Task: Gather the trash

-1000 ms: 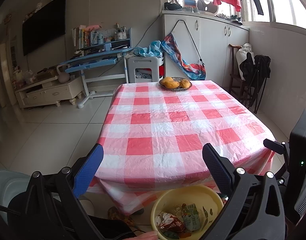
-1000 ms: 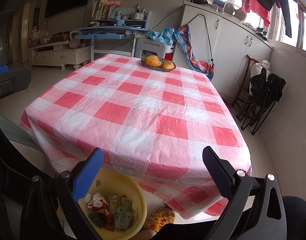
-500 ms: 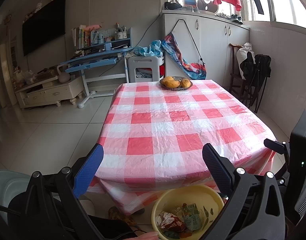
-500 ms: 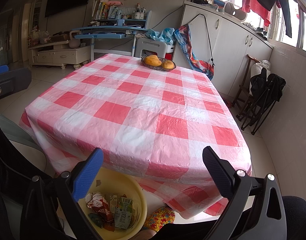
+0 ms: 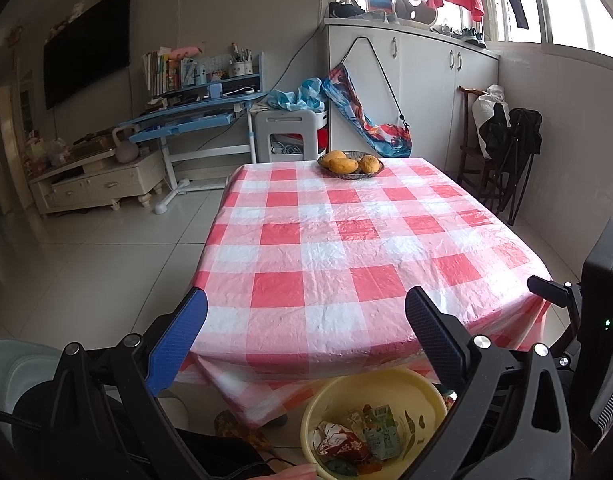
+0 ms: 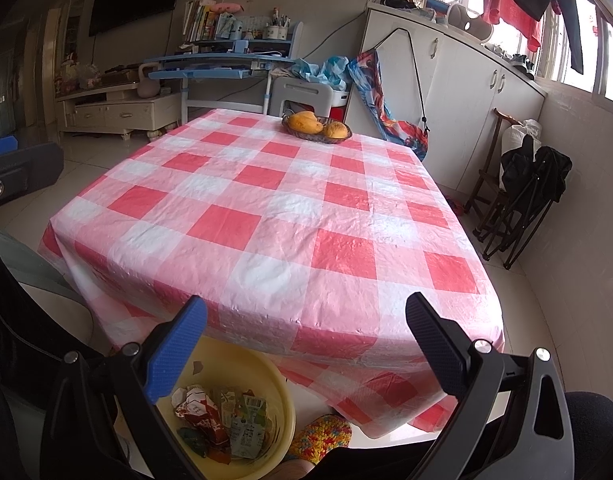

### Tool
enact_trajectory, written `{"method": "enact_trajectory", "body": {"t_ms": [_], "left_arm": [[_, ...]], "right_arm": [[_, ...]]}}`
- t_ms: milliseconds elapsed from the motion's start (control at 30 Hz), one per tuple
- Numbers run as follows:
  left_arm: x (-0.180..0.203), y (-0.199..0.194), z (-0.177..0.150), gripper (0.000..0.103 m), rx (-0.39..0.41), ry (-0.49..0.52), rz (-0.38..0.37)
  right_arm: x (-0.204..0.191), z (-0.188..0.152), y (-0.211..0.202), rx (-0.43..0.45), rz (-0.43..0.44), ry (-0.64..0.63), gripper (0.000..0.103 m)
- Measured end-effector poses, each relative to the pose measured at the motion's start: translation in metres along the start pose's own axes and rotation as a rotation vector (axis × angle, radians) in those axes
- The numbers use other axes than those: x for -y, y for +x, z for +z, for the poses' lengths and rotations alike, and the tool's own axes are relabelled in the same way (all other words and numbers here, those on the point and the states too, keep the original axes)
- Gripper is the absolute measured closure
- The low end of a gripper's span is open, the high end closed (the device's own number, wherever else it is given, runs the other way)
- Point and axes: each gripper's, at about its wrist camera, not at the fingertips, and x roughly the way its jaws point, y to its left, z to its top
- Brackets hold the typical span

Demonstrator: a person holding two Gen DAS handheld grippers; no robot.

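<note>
Nothing has changed over the last second: both views hold the same framing, and your two grippers remain stationary at the near edge of the desk (image 5: 362, 248). Your left gripper (image 5: 306, 332) is released, jaws spread wide with nothing between them; your right gripper (image 6: 306, 336) is likewise released and empty. The trash (image 6: 220, 420), a cluster of crumpled wrappers and flattened cartons, lies inside the yellow basin (image 6: 284, 412), which sits low, below the near edge of the desk, under the overhang of the checked tablecloth (image 6: 274, 216). In the left wrist view, the same basin (image 5: 422, 388) appears at lower right of centre. The tablecloth carries no visible litter; the only item on it is the fruit basket (image 5: 351, 165) at the far end. Judged from this state, collection appears complete or nearly so. Scan the floor near the basin for stray pieces before ending; parts of it are hidden behind the grippers.
</note>
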Motion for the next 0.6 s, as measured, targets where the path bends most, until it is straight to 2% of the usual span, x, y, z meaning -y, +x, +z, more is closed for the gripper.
{"method": "enact_trajectory", "body": {"t_ms": [600], "left_arm": [[0.0082, -0.0056, 0.0012, 0.007, 0.0, 0.012, -0.026]], "right_arm": [[0.0058, 0.0014, -0.0025, 0.006, 0.006, 0.019, 0.008]]}}
